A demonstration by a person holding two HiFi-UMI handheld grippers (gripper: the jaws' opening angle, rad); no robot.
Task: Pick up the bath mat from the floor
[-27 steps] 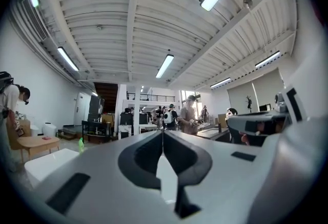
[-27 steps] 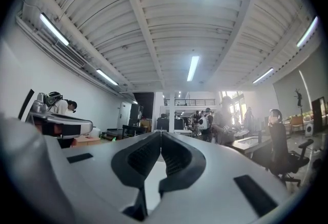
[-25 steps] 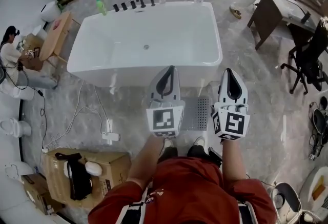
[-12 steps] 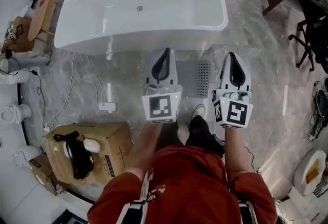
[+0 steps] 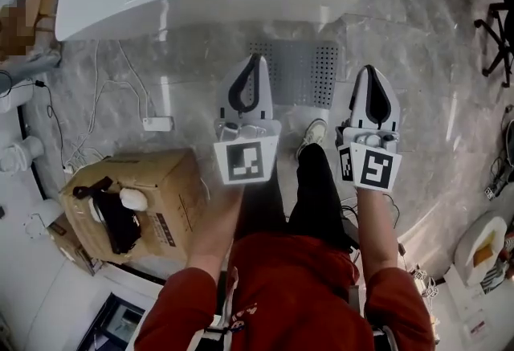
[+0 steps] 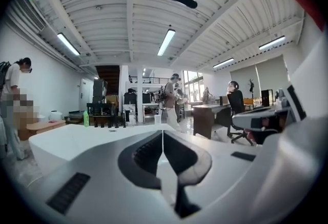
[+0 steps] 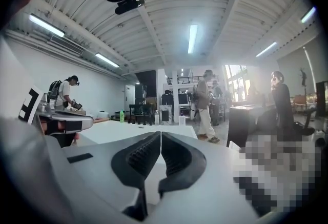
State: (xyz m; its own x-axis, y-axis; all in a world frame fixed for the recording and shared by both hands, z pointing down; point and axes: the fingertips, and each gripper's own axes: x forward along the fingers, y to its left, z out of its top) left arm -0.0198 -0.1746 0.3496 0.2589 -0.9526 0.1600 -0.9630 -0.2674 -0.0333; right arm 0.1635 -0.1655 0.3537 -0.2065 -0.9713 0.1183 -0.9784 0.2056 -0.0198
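Head view: the left gripper (image 5: 255, 62) and right gripper (image 5: 372, 70) are held out over the floor, both clenched and empty, same as a second ago. The bath mat (image 5: 301, 72), grey and perforated, lies flat on the floor against the front wall of the bathtub (image 5: 241, 6). In frame it sits between the two grippers, and the left one covers its left edge. The tub now sits at the top edge of the frame, so more of the mat shows than before. The cardboard box (image 5: 165, 185) is lower left. A shoe (image 5: 312, 135) stands just short of the mat's near edge.

Left gripper view: the left gripper (image 6: 163, 140) has its jaws pressed together with nothing between them. The white tub (image 6: 66, 138) is beyond. No mat visible.

Right gripper view: the right gripper (image 7: 160, 138) also has its jaws closed on nothing. The tub (image 7: 120, 130) is ahead. The mat is out of sight.
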